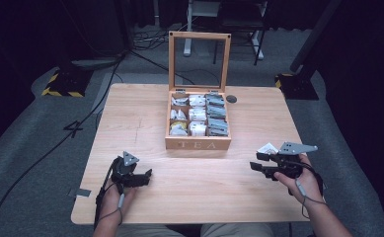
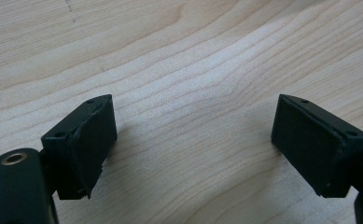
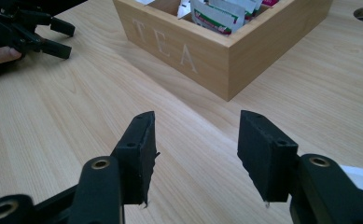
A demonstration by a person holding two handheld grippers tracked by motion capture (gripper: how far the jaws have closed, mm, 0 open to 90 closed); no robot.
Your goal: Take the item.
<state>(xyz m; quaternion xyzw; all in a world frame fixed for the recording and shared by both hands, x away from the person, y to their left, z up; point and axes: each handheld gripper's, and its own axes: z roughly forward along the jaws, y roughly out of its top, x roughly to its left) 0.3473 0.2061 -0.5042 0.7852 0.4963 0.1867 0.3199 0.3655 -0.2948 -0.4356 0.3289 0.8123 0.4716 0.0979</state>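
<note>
– On your right side of the table, what does the work look like so far?

– Your right gripper (image 1: 254, 162) hovers low over the wood with its jaws partly apart and nothing between them. A white tea sachet (image 1: 268, 147) lies on the table (image 1: 140, 207) just beside it, outside the tea box (image 1: 198, 144). I would judge that one sachet is out and set down, or that you are about to pick it up; I cannot tell which.

– And the left?

– Your left gripper (image 1: 147, 177) rests near the front edge, jaws spread wide over bare wood, holding nothing. It is well apart from the box and the loose sachet.

– How much is left in the box?

– Plenty. The box stands at the middle of the table with its glass lid (image 1: 172, 61) upright, and the packed sachets (image 1: 197, 114) fill its compartments: white ones on the left and in the middle, grey ones on the right. If you are emptying or sorting it, you are near the start.

– Anything to read?

– "TEA" in pale capitals on the front wall of the box, clear in the right gripper view. One sachet at the box's near corner shows a red and green band, but its print is too small to read. The loose sachet shows you no lettering.
</note>
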